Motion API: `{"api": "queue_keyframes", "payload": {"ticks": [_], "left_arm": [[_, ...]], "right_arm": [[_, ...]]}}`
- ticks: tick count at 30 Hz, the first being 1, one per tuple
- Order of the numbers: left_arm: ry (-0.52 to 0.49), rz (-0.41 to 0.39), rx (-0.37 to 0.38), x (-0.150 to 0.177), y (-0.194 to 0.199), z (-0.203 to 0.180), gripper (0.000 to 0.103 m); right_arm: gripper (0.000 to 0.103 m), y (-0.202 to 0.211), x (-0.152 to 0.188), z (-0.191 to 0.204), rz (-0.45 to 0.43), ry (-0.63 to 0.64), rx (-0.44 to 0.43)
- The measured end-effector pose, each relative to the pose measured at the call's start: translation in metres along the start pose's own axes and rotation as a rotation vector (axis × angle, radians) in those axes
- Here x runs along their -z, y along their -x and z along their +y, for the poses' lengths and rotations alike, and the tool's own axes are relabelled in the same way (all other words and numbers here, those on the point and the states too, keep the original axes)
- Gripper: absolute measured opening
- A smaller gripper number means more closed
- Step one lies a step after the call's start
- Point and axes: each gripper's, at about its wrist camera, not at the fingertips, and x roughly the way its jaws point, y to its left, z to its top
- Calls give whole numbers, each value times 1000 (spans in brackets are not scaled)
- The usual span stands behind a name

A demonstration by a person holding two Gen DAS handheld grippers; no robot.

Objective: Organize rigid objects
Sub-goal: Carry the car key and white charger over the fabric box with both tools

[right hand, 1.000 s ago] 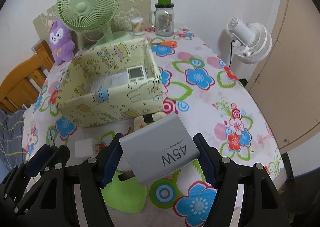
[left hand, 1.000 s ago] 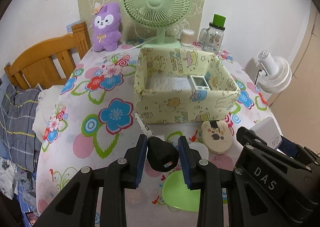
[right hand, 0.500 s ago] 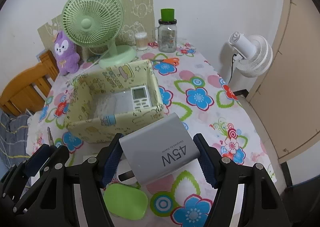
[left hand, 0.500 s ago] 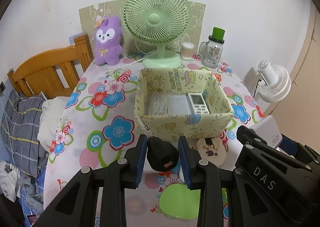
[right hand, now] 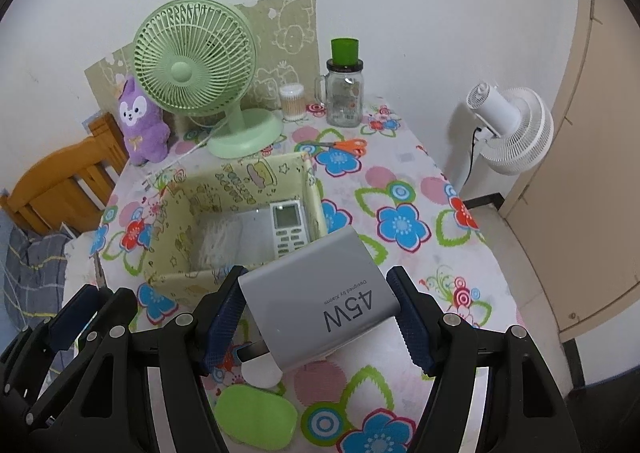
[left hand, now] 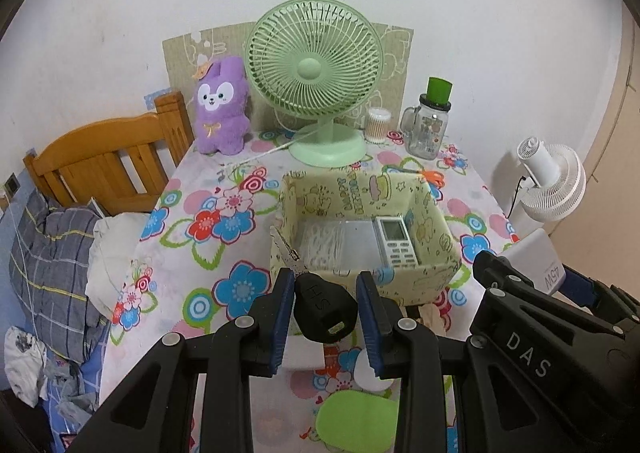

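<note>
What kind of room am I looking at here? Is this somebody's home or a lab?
Most likely a home, probably a bedroom. A wooden bed frame with rumpled plaid bedding stands beside a table under a flowered cloth, and a purple plush toy and a green desk fan sit against the wall.

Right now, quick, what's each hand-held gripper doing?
Left hand-held gripper: closed on the black car key.
Right hand-held gripper: closed on the grey 45W charger.
</note>
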Motion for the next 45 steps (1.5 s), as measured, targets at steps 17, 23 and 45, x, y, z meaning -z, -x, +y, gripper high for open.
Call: {"api": "queue_keyframes", "payload": {"ticks": [17, 23, 45], "left_arm": [[26, -50, -8, -35, 0, -6, 32], [36, -50, -13, -42, -7, -9, 32], [68, 11, -27, -60, -52, -17, 32]], "right_arm": [[73, 3, -40, -3, -29, 30, -34], [73, -3, -53, -3, -37, 39, -45], [73, -43, -84, 8, 9, 113, -93]]}}
